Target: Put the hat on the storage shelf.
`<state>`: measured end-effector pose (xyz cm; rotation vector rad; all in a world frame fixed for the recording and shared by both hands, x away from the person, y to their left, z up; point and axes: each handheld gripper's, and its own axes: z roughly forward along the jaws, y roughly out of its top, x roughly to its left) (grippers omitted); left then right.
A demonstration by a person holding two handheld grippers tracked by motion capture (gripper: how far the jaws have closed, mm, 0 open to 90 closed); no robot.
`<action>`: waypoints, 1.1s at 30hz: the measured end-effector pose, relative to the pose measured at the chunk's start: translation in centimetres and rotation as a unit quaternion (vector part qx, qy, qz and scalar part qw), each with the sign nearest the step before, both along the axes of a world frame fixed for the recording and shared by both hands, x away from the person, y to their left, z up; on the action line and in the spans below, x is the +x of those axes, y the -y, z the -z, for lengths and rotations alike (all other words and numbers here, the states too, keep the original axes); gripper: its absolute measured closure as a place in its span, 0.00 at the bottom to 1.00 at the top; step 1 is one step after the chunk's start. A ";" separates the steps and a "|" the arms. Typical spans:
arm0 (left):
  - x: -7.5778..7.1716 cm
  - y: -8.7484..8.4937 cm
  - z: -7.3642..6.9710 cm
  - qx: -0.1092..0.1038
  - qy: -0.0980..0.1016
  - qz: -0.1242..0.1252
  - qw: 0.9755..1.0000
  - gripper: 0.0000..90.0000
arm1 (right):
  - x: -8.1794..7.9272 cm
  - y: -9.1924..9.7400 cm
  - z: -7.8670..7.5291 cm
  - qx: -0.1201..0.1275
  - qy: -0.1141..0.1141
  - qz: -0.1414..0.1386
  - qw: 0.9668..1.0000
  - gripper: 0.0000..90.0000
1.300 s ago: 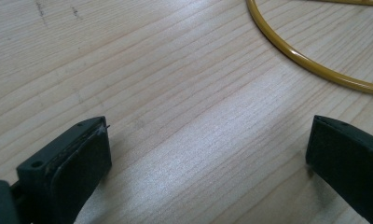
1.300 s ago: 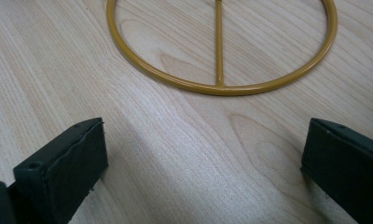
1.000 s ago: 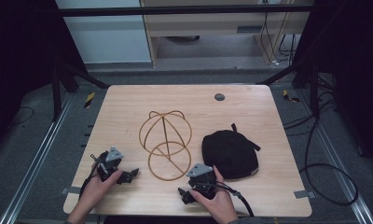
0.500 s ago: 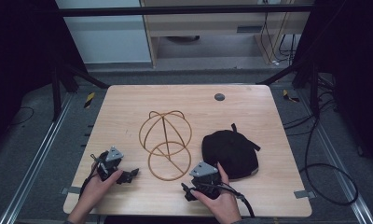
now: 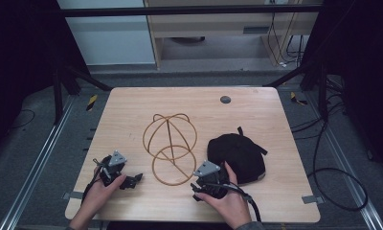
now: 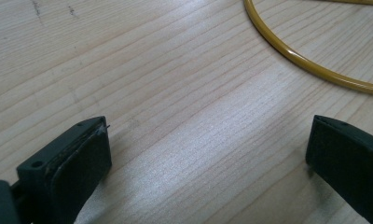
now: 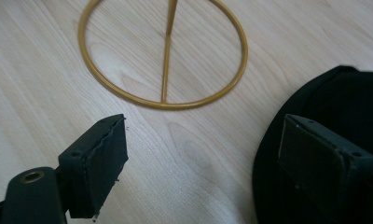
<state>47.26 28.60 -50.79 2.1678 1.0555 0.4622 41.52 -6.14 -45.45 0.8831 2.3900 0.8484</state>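
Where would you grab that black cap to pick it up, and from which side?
Probably by the rim of the black cap nearest the right gripper, coming in low from the person's side. The cap lies dome-up and the dome looks too wide and soft to pinch, while the edge is thin. In the right gripper view one of the fingers already hangs over that edge, jaws apart, just closing a little.

A light wooden surface (image 5: 132,115) carried a yellow wire frame (image 5: 169,146) near its middle, its ring base lying flat and its hoops rising behind. A black cap (image 5: 237,152) lay just to the frame's right. The left tool (image 5: 132,180) rested near the front left edge, pointing toward the frame. The right tool (image 5: 195,189) sat between frame and cap, held in a hand at the cap's near edge.
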 end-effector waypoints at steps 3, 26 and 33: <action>-0.1 0.0 0.1 -0.003 0.003 -0.001 1.000 0.00 | 0.3 0.4 -1.8 0.000 0.001 -0.004 1.000 0.16; -0.7 0.1 0.0 -0.001 0.002 0.004 1.000 0.00 | 5.5 8.4 -8.7 -0.064 -0.087 0.058 0.992 0.21; -0.6 0.1 0.0 -0.001 0.000 0.005 1.000 0.00 | 7.4 10.0 -8.8 -0.061 -0.115 0.078 0.988 0.26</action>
